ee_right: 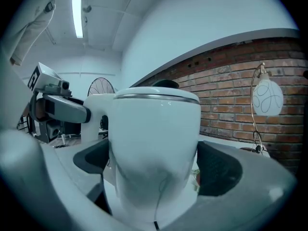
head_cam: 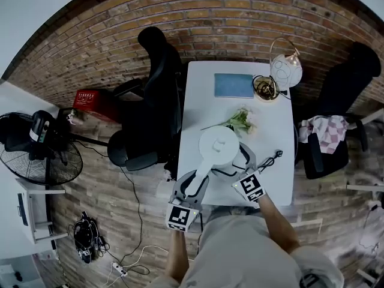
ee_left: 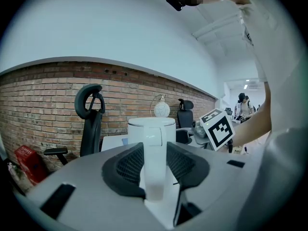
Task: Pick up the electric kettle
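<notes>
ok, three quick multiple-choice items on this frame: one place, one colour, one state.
1. Where on the table is the blue book?
A) at the far end, beside the lamp
B) at the near edge
C) dead centre

2. What colour is the electric kettle?
A) black
B) white
C) red

3. What state are the left tongs in?
A) open, clear of everything
B) shut on nothing
C) shut on the kettle's handle

Key:
1 A, the head view shows the book by the brick wall, next to the lamp.
2 B, body and lid are white in all views.
3 C, both pads press the handle in the left gripper view.
</notes>
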The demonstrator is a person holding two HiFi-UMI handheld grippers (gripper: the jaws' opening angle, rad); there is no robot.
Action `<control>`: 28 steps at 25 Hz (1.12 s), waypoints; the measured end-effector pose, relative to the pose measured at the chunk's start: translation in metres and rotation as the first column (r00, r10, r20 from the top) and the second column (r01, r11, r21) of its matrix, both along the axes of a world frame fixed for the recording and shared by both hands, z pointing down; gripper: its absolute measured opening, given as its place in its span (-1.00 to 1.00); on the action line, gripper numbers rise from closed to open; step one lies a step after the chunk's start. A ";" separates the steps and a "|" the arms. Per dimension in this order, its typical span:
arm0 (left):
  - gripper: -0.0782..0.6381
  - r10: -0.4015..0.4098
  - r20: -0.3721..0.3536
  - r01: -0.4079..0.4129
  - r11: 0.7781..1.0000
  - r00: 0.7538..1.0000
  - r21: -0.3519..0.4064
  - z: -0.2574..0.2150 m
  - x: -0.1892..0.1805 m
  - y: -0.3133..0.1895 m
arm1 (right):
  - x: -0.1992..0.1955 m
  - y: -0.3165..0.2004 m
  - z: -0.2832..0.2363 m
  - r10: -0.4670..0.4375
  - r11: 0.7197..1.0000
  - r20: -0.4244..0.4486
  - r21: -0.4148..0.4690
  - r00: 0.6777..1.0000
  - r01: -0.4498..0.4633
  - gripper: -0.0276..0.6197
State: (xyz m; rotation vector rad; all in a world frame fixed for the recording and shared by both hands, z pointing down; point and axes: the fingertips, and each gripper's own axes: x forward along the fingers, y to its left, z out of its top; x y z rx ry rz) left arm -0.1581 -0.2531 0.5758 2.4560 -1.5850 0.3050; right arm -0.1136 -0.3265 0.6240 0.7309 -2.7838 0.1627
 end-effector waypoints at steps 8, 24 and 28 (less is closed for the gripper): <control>-0.38 0.020 0.005 -0.020 0.996 1.000 0.081 -0.032 0.018 0.005 | 0.017 0.006 -0.028 0.010 0.999 0.030 0.052 1.000 -0.011 0.83; -0.38 0.195 -0.020 -0.186 0.959 0.981 0.216 -0.089 0.103 0.009 | 0.110 0.018 -0.073 0.141 0.973 0.045 0.179 0.989 -0.147 0.83; -0.38 0.255 -0.034 -0.240 0.943 0.966 0.231 -0.098 0.128 0.008 | 0.139 0.020 -0.081 0.195 0.960 0.053 0.193 0.979 -0.202 0.82</control>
